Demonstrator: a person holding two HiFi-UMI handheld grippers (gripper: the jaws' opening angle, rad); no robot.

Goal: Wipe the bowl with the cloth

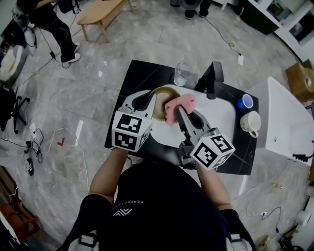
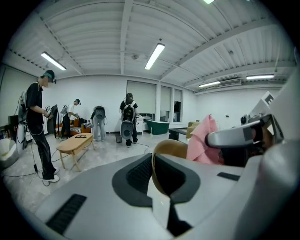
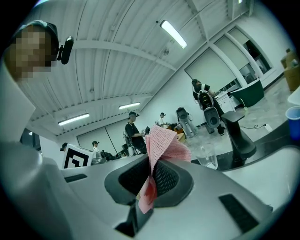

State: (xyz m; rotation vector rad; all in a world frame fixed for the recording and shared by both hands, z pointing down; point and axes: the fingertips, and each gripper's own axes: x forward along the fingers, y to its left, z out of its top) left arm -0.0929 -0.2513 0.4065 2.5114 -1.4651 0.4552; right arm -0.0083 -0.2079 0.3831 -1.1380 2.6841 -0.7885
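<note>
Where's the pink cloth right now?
Head view centre: pink cloth pinched in the right gripper, just right of the brown bowl held by the left gripper.

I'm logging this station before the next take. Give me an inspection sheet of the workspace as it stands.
Surface: black table with a white mat on it.
Job's things: brown bowl over the mat; pink waffle-weave cloth at the bowl's right edge.
Clutter: clear glass, black stand, blue cup, white mug, all clear of the bowl.
Grippers: left gripper, jaws shut on the bowl's rim; right gripper, jaws shut on the cloth.
Cables: loose floor cables left of the table, another beyond it.
Surroundings: grey stone floor, wooden bench, a person standing nearby.
</note>
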